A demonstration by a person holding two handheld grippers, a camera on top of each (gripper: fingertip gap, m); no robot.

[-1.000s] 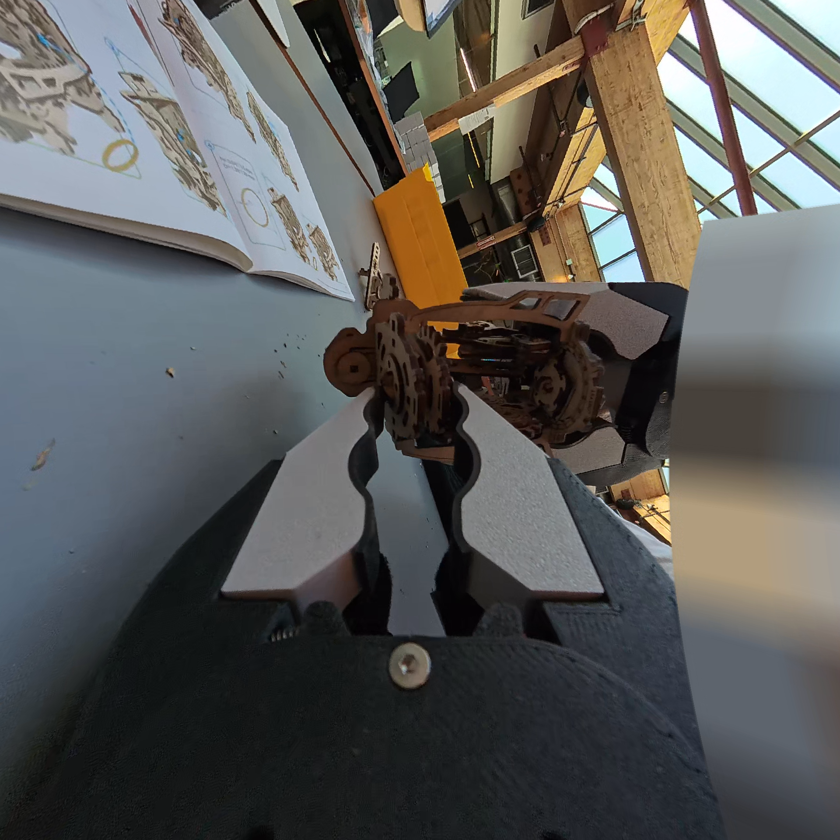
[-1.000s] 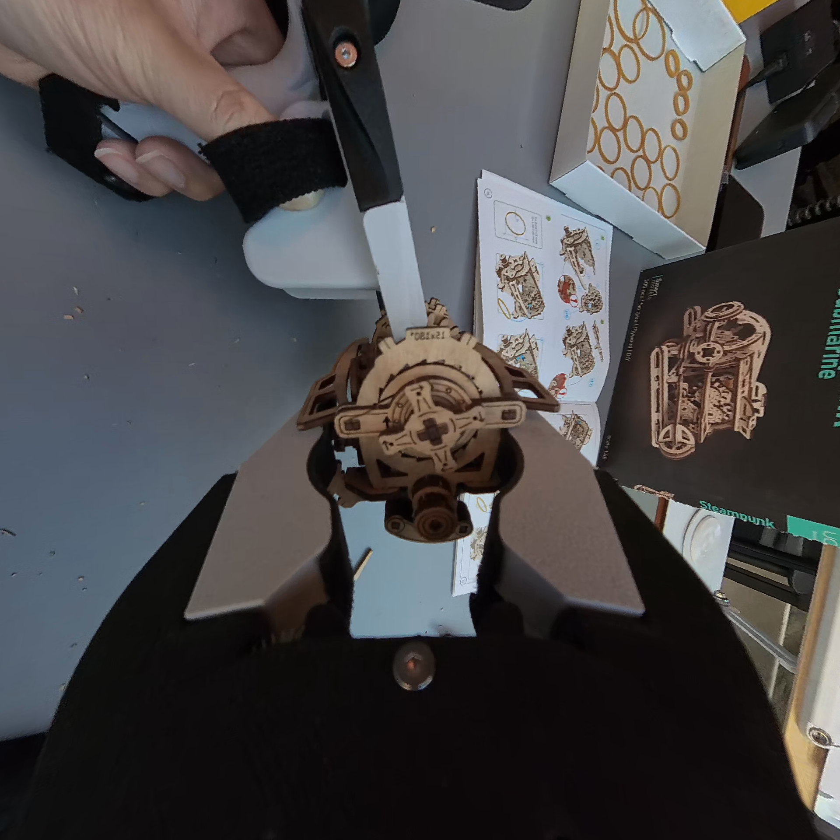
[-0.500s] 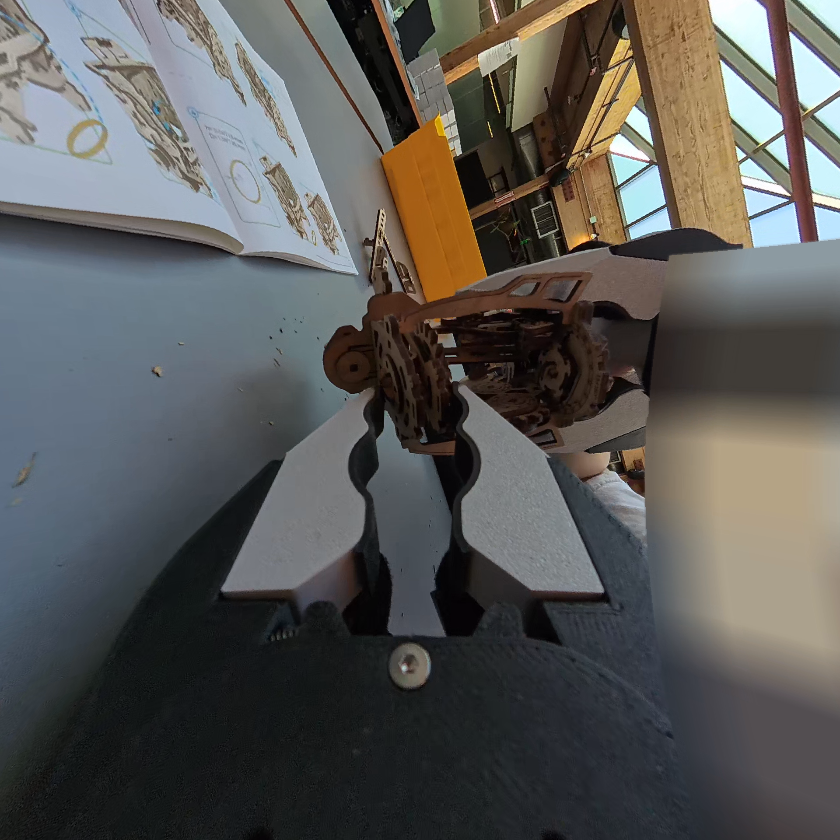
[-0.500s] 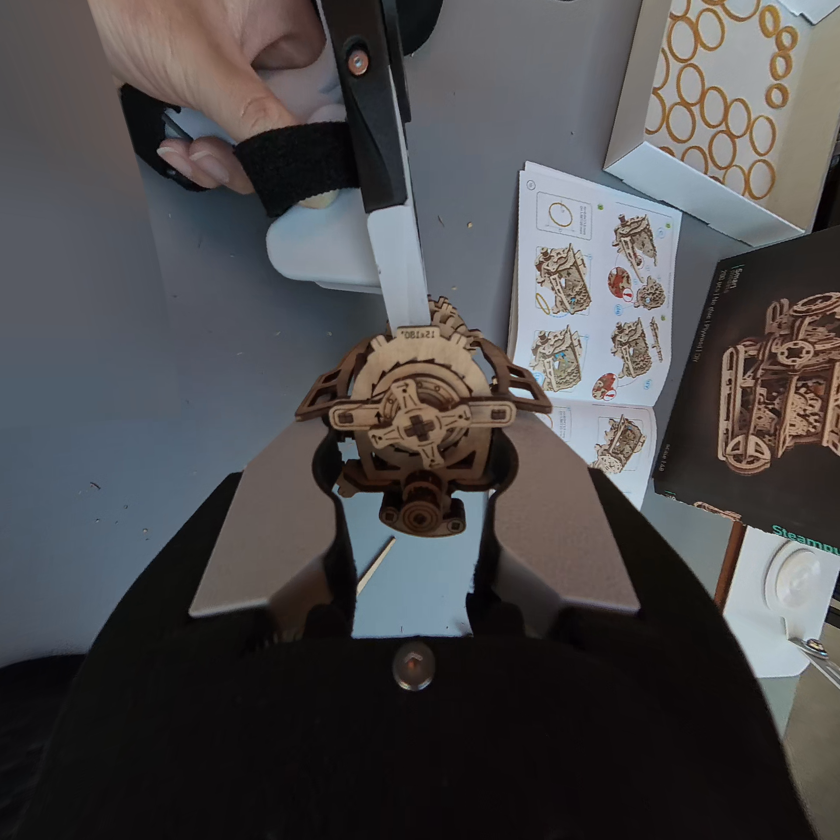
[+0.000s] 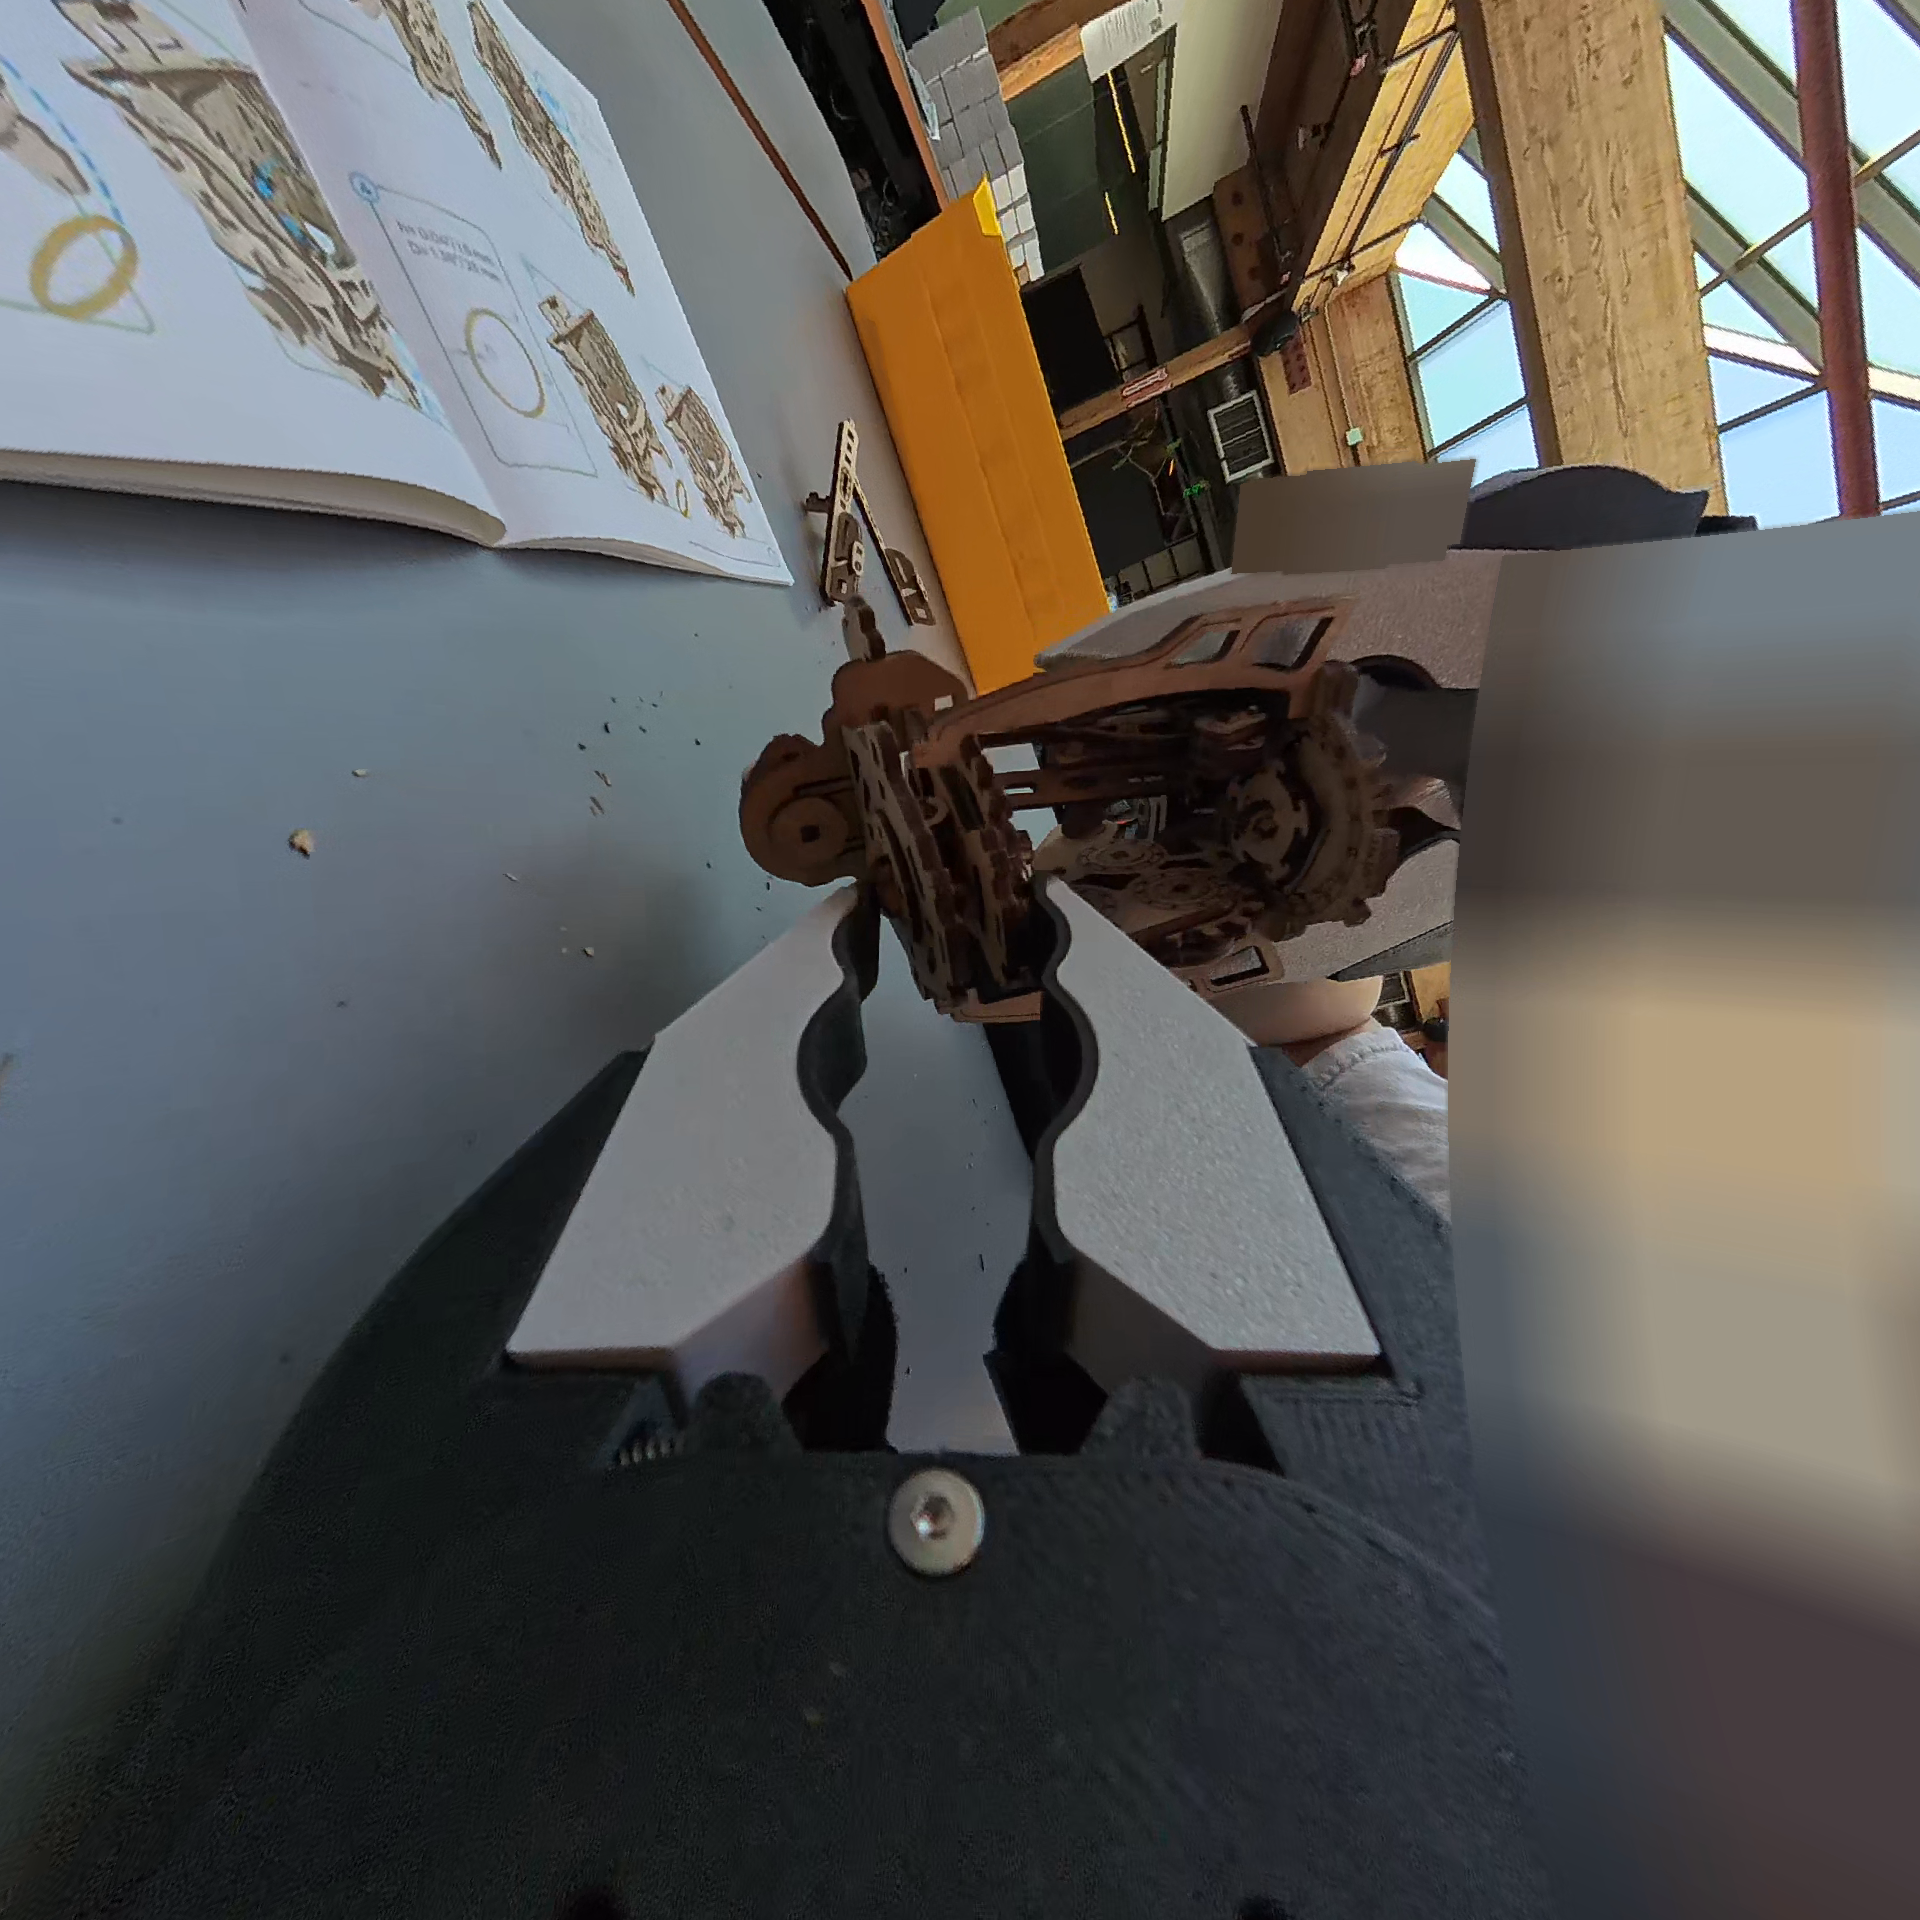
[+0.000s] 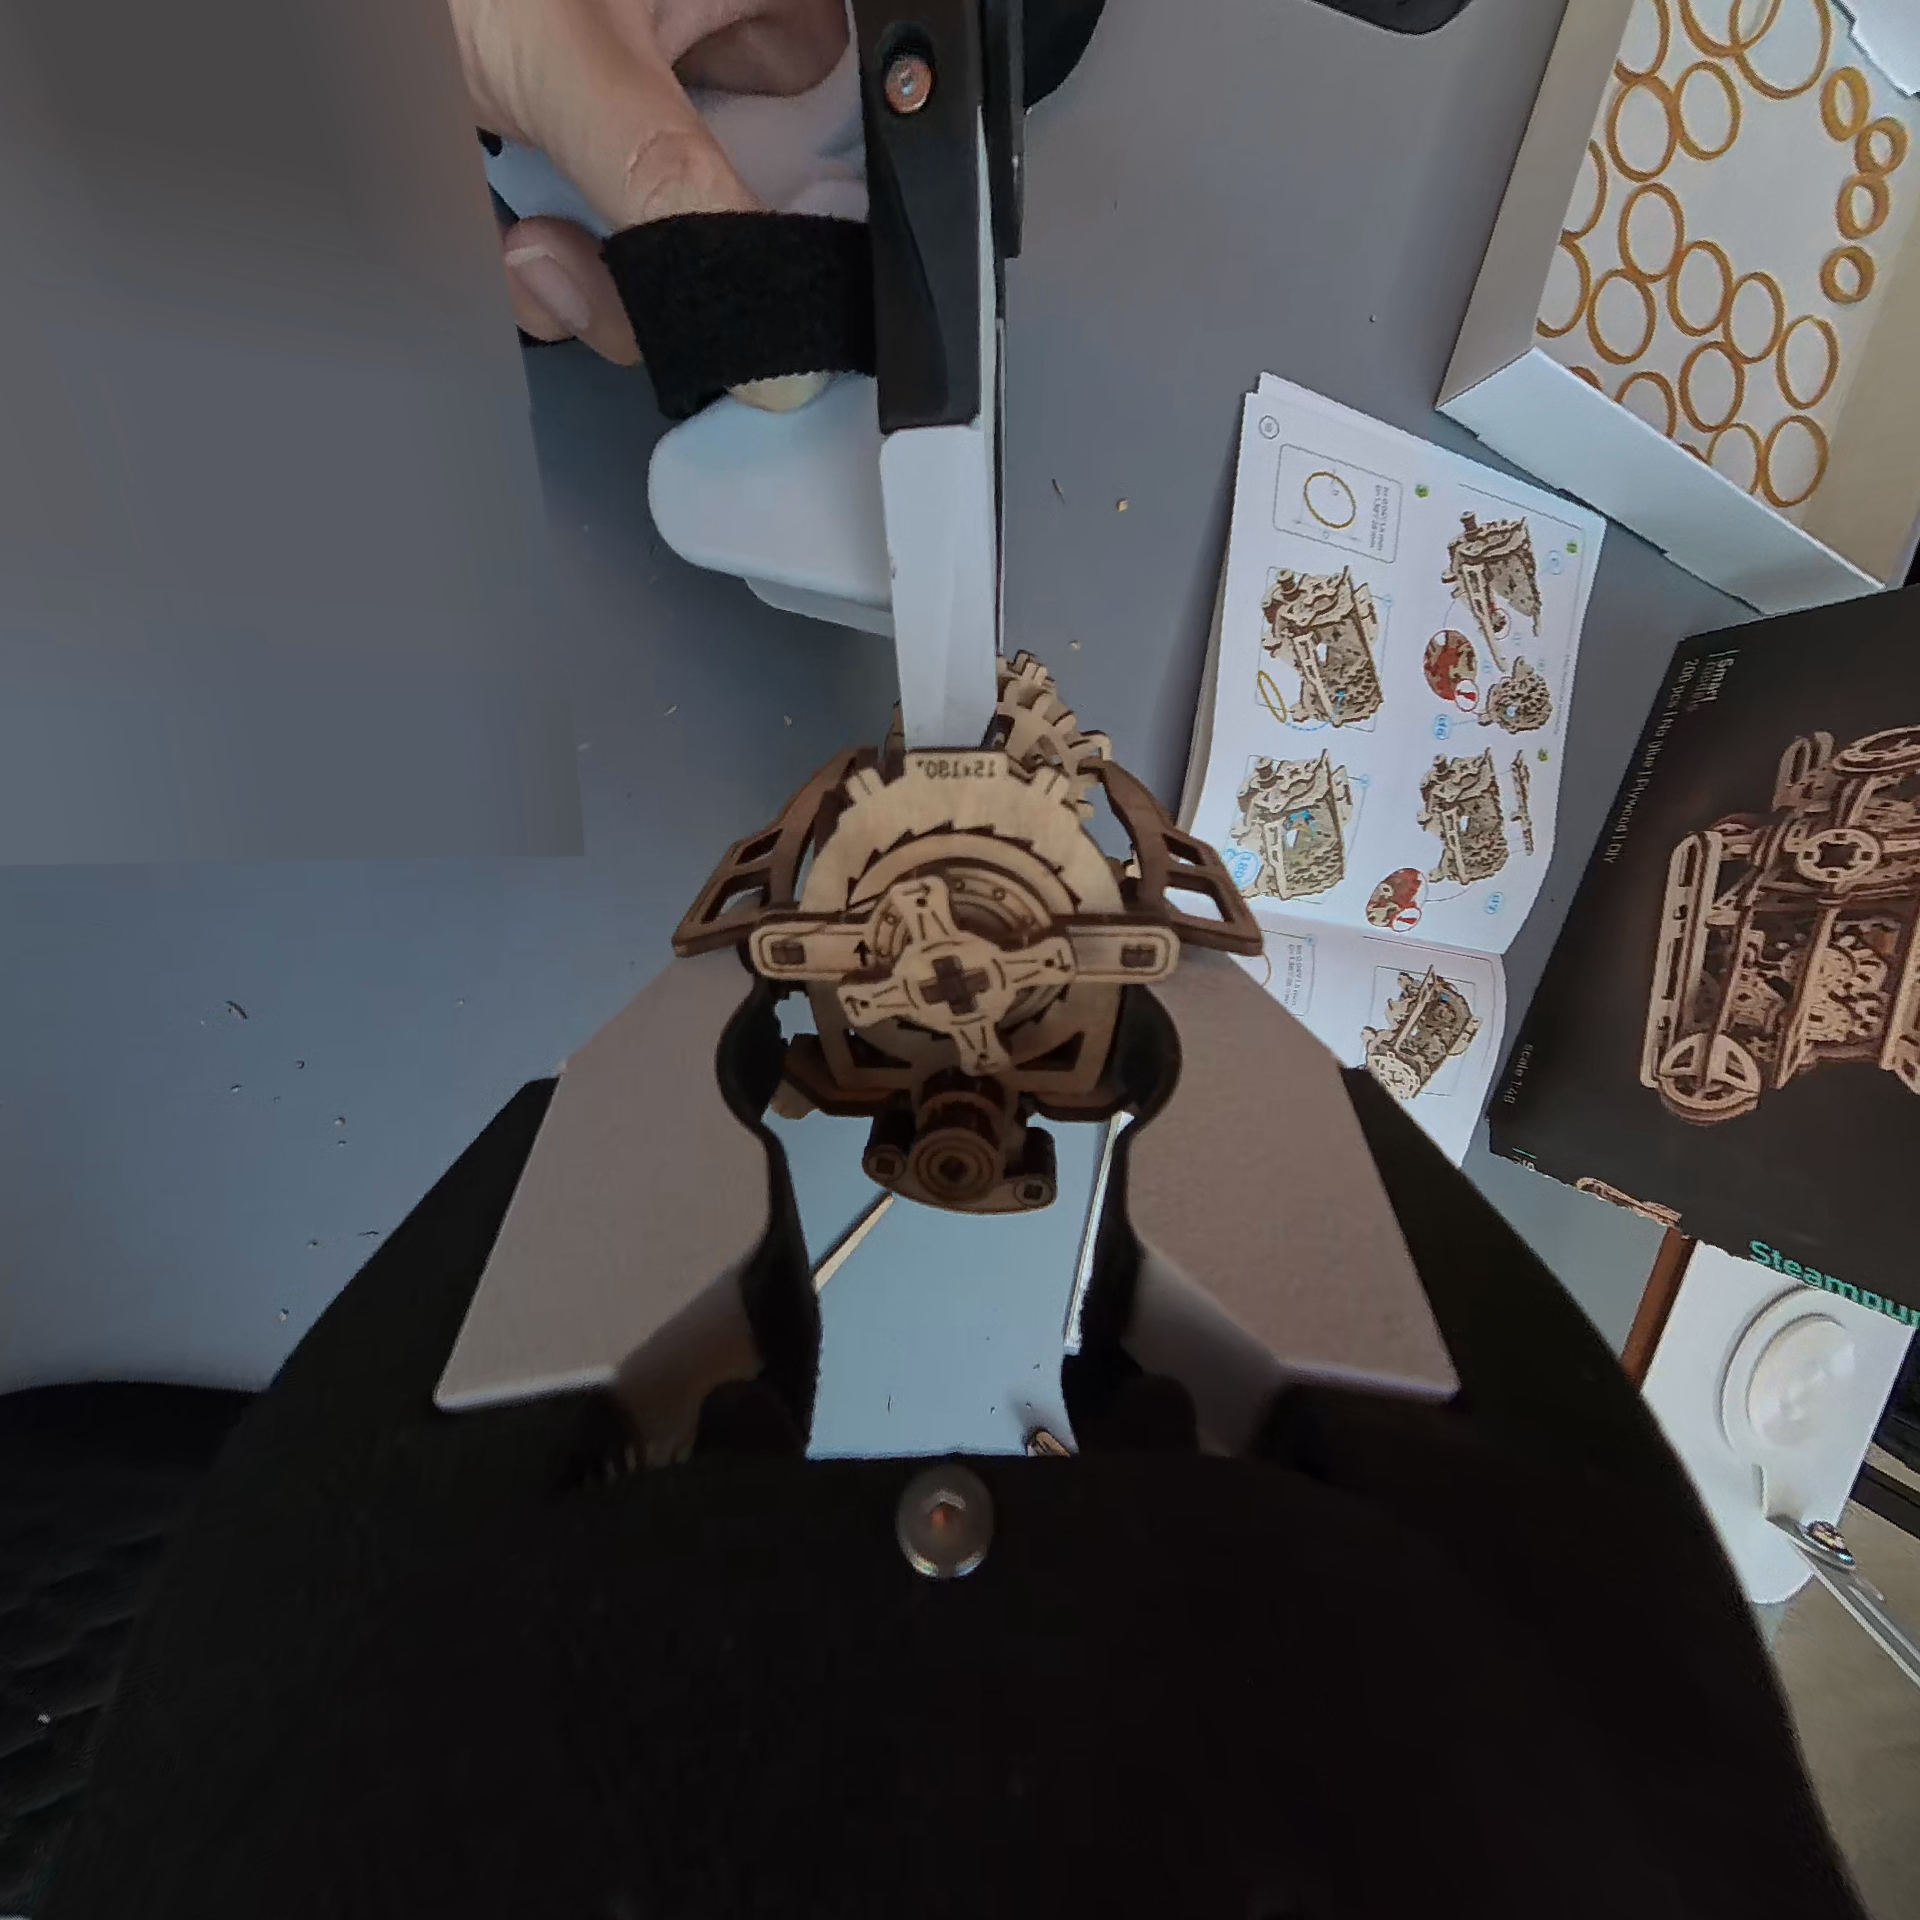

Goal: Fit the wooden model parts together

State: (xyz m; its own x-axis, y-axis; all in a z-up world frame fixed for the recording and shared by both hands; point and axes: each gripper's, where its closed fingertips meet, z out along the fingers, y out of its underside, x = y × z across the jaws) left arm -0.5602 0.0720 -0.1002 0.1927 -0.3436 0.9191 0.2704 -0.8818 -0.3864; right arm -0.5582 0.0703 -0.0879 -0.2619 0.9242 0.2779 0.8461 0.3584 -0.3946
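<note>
Bare tabletop (image 6: 312, 1039) left; booklet (image 6: 1382, 748) right.

Wooden model (image 6: 951, 977) is seen drawn nearer the right wrist camera than a second ago, filling more of that view. The person's hand (image 6: 634, 135) on the left gripper (image 5: 951, 914) has been carried up to the top edge of the right wrist view. Booklet (image 6: 1382, 727) and ring-printed box (image 6: 1704, 281) are shifted rightward there. In the left wrist view, the yellow block (image 5: 977, 436) and loose wooden parts (image 5: 847, 540) are brought lower and more central.
</note>
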